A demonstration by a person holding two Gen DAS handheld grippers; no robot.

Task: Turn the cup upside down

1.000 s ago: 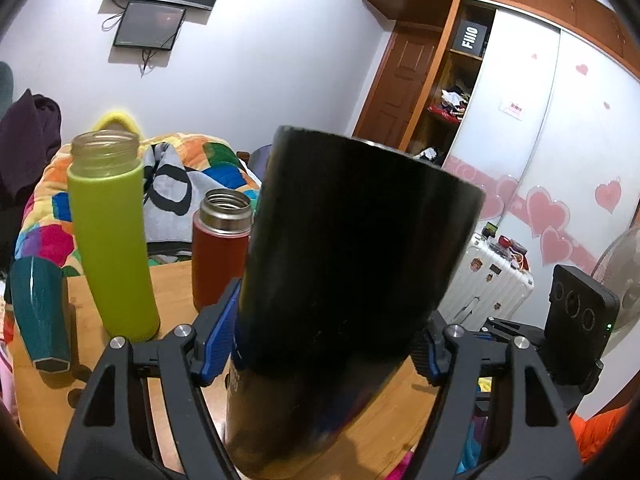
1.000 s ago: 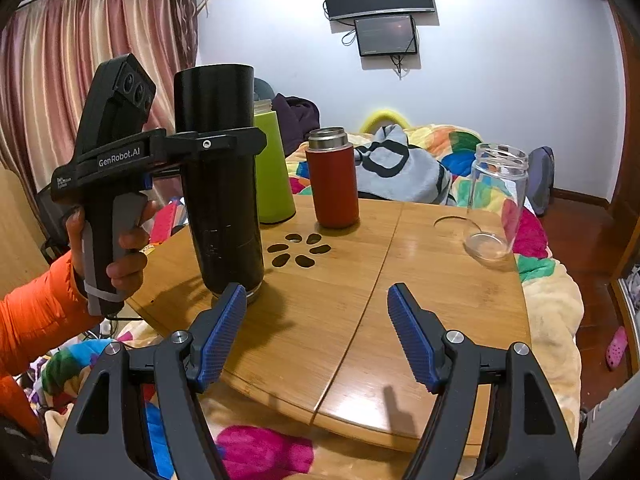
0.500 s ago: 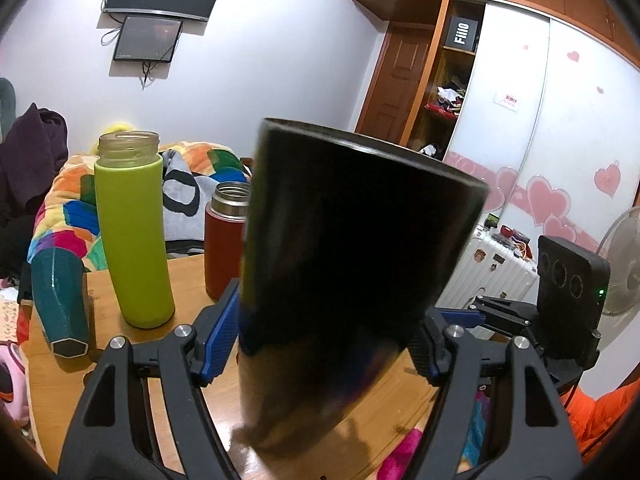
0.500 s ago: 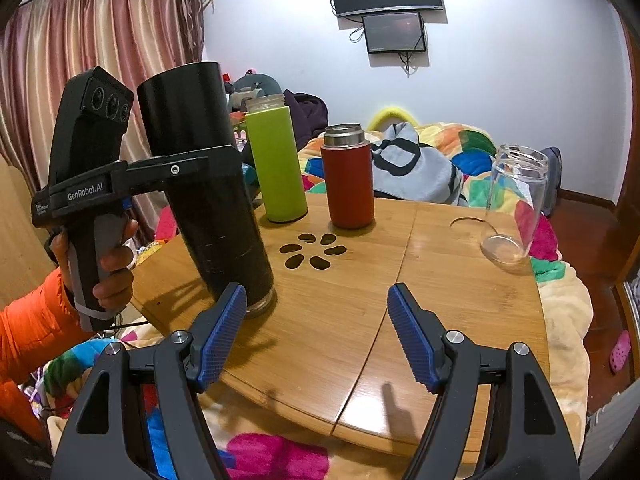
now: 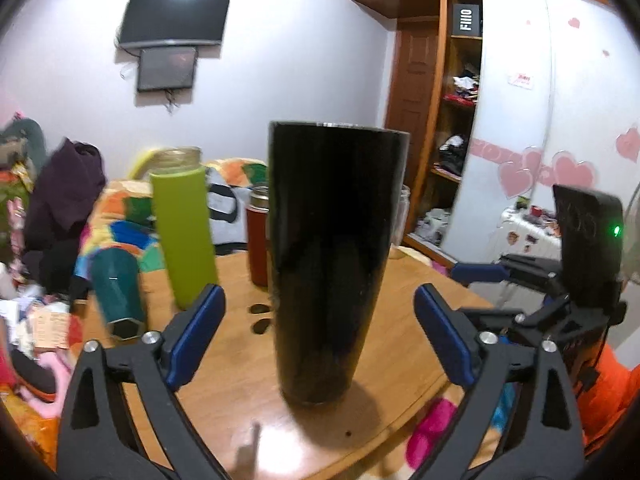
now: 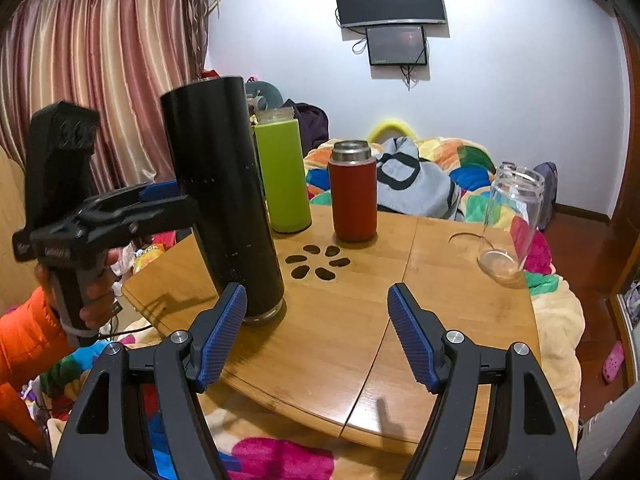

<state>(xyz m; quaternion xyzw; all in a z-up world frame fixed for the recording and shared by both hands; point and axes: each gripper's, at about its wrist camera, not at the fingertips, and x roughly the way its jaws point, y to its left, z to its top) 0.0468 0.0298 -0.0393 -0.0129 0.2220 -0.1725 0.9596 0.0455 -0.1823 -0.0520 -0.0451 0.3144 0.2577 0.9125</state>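
Released since half a second ago: black cup [image 5: 332, 264], inverted, lower centre on tabletop [image 6: 440, 280]; left claw [image 5: 320, 336] wide, withdrawn to clear; right claw [image 6: 316, 332] wide, idle.

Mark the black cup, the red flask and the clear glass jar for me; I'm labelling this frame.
black cup [image 6: 224, 200], right wrist view, mid wall.
red flask [image 6: 354, 196], right wrist view, red body.
clear glass jar [image 6: 510, 220], right wrist view, side wall.
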